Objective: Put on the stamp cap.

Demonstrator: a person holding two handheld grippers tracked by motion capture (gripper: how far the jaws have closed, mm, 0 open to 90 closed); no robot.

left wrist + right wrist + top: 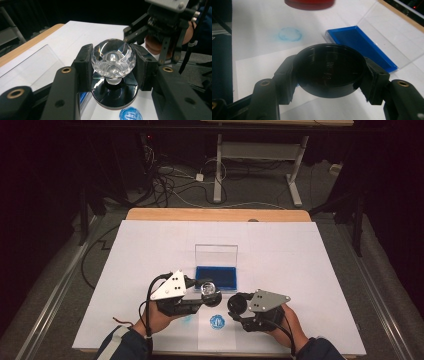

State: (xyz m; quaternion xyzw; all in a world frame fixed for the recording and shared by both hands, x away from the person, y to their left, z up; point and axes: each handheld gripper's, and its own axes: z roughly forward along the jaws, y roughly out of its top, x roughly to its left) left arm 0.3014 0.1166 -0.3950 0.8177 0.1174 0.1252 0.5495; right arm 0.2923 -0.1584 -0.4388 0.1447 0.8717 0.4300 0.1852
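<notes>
My left gripper (206, 292) is shut on a stamp by its faceted clear crystal knob (113, 58); the stamp's round black base (114, 96) hangs below the pads, above the table. My right gripper (239, 306) is shut on a round black cap (329, 71), held by its rim just right of the stamp. The stamp's red underside (309, 3) shows at the top of the right gripper view. A round blue stamped print (217, 322) lies on a small white paper sheet (220, 340) below both grippers.
A blue ink pad (216, 277) sits in an open case with its clear lid (216, 254) standing upright, just beyond the grippers. A faint blue smudge (290, 34) marks the white table cover (300, 270). The wooden table edge (215, 214) runs along the far side.
</notes>
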